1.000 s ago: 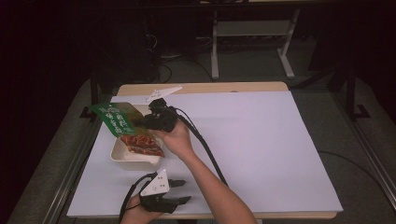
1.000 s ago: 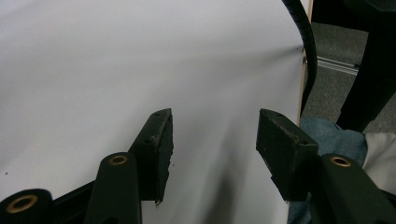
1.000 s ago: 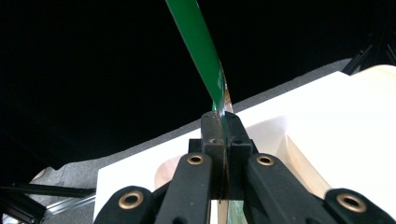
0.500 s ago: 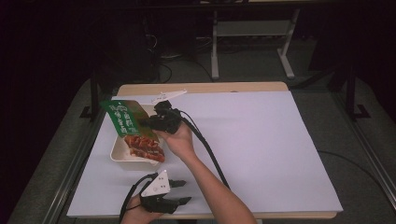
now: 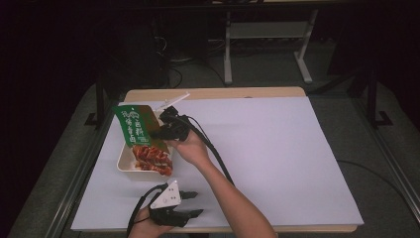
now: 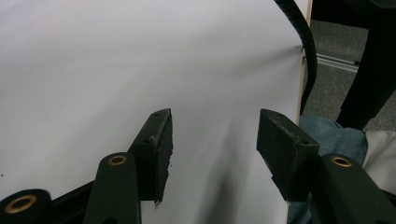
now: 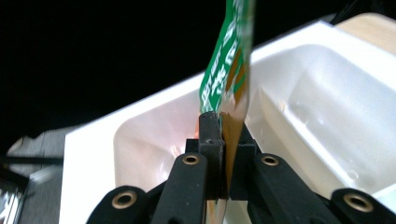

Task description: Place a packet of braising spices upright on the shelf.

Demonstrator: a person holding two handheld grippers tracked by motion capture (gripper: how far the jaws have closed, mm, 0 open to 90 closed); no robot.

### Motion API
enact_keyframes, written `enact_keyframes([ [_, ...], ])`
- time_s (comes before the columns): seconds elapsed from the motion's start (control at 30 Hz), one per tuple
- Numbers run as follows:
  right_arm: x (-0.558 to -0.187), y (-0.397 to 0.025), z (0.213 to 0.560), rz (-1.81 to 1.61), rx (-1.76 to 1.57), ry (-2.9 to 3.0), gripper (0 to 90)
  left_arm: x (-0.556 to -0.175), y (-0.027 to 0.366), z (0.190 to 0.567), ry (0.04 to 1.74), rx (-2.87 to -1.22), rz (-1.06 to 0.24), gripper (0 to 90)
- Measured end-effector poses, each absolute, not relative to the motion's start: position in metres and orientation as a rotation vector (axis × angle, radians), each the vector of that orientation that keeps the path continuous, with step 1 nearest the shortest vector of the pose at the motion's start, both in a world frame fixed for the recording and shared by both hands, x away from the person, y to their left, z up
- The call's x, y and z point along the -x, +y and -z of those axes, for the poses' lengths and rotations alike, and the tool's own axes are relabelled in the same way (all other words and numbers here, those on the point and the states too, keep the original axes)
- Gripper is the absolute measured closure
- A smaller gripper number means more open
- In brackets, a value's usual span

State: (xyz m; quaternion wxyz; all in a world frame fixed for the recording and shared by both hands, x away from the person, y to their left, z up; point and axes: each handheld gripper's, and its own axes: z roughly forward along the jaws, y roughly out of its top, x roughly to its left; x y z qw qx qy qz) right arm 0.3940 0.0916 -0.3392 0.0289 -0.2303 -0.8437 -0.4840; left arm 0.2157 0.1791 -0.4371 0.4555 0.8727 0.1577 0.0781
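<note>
Two grippers share the work here. Nearest, the left gripper (image 5: 190, 204) rests idle at the table's (image 5: 277, 158) front edge, jaws spread wide over bare white. Farther off, the right gripper (image 5: 157, 133) has its jaws clamped on the green film (image 5: 132, 124), lifted clear above the tray (image 5: 125, 163) of red food (image 5: 153, 157). To peel well, I would pull the film up and back steadily, low enough not to tip the tray.
</note>
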Motion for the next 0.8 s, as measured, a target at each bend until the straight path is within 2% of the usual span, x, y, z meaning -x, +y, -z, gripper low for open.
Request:
enact_keyframes([
  [0.2,-0.394,0.092,0.343,1.461,0.7,-2.603,88.1,-0.215,0.179,0.437,0.387,-2.15,-0.193,45.0],
  [0.63,-0.371,0.08,0.331,1.679,0.64,-2.412,89.2,-0.215,0.178,0.436,0.383,-2.149,-0.194,44.8],
  [0.8,-0.372,0.086,0.339,1.689,0.68,-2.378,89.3,-0.214,0.178,0.436,0.38,-2.148,-0.194,44.8],
])
